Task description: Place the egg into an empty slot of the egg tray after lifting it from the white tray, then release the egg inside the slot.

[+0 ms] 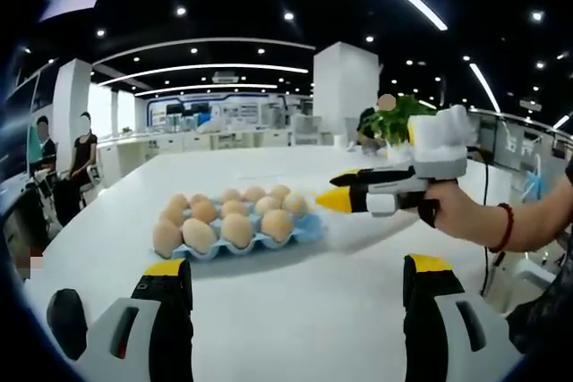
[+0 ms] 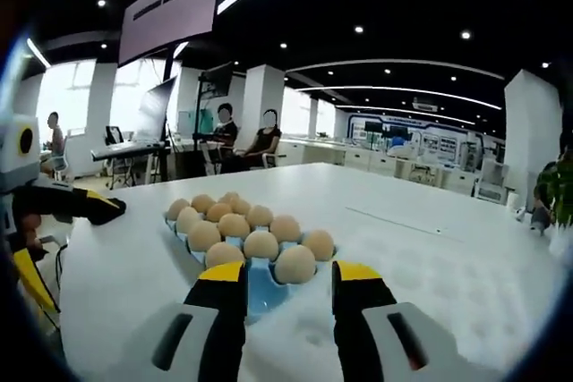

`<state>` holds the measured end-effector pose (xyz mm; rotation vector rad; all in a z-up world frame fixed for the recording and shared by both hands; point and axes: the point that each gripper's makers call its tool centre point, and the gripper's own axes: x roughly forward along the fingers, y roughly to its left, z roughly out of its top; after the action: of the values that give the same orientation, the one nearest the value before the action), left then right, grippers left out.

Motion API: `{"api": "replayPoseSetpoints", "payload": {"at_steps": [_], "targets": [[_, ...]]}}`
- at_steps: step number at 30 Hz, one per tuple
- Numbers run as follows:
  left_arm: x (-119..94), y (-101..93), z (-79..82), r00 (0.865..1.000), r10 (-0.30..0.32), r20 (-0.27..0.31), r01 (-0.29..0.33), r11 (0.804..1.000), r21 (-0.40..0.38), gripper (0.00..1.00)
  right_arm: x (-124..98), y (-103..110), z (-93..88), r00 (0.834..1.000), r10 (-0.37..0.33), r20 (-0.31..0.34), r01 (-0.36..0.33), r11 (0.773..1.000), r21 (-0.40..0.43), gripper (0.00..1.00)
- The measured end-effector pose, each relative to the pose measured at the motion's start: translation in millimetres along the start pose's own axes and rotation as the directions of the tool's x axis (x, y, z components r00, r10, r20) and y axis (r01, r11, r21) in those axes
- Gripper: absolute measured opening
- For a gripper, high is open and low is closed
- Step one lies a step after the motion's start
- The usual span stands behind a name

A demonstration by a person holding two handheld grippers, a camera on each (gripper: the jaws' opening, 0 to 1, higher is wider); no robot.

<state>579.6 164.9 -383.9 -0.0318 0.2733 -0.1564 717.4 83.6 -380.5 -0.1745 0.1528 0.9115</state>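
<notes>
A blue egg tray [image 1: 309, 228] holding several brown eggs [image 1: 237, 228] lies on the white table. My left gripper [image 1: 295, 279] hovers short of it, jaws wide apart and open with nothing between them. My right gripper [image 1: 336, 190] reaches in from the right, tips at the tray's right corner. In the right gripper view the right gripper [image 2: 288, 273] is open over the tray's near corner, where a bare blue slot [image 2: 262, 292] shows between its jaws. One egg [image 2: 295, 264] sits just beyond the tips. The left gripper [image 2: 98, 205] shows at the left.
The white table [image 1: 269, 328] stretches wide around the tray. A hand with a red wristband [image 1: 503, 225] holds the right gripper. A green plant [image 1: 394, 118] stands at the far edge. People sit at desks behind [image 2: 242, 136], under a hanging screen [image 2: 170, 11].
</notes>
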Motion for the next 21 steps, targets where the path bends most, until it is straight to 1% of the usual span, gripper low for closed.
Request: {"api": "replayPoseSetpoints", "payload": {"at_steps": [2, 5, 8, 13, 15, 16, 19, 21], "targets": [[1, 0.3, 0.5, 1.0, -0.001, 0.002, 0.001, 1.0, 0.001, 1.0, -5, -5, -2.8, 1.0, -0.018, -0.017, 0.018, 1.0, 0.019, 0.39], [1, -2.1, 0.9, 1.0, -0.004, 0.003, 0.004, 1.0, 0.004, 1.0, -15, -11, -4.2, 0.999, -0.035, -0.016, 0.035, 0.999, 0.031, 0.39], [1, -4.6, 0.4, 1.0, -0.005, -0.001, 0.005, 1.0, 0.007, 1.0, -22, -19, -6.0, 0.998, -0.064, -0.016, 0.065, 0.998, 0.015, 0.39], [2, -5.2, 0.3, 1.0, -0.009, -0.002, 0.009, 1.0, 0.007, 1.0, -36, -32, -9.4, 0.995, -0.096, -0.014, 0.097, 0.995, 0.032, 0.39], [3, -6.2, 0.0, 1.0, -0.011, -0.002, 0.011, 1.0, 0.009, 1.0, -42, -39, -10.8, 0.992, -0.122, -0.012, 0.123, 0.992, 0.022, 0.39], [4, -6.4, -0.3, 1.0, -0.011, -0.003, 0.011, 1.0, 0.008, 1.0, -42, -40, -11.2, 0.992, -0.125, -0.013, 0.125, 0.992, 0.023, 0.39], [5, -8.3, -1.1, 1.0, -0.017, -0.005, 0.017, 1.0, 0.008, 1.0, -48, -51, -15.5, 0.99, -0.138, -0.02, 0.139, 0.989, 0.058, 0.39], [5, -9.0, -1.1, 1.0, -0.017, -0.005, 0.017, 1.0, 0.008, 1.0, -53, -58, -17.6, 0.988, -0.151, -0.022, 0.152, 0.986, 0.065, 0.39]]}}
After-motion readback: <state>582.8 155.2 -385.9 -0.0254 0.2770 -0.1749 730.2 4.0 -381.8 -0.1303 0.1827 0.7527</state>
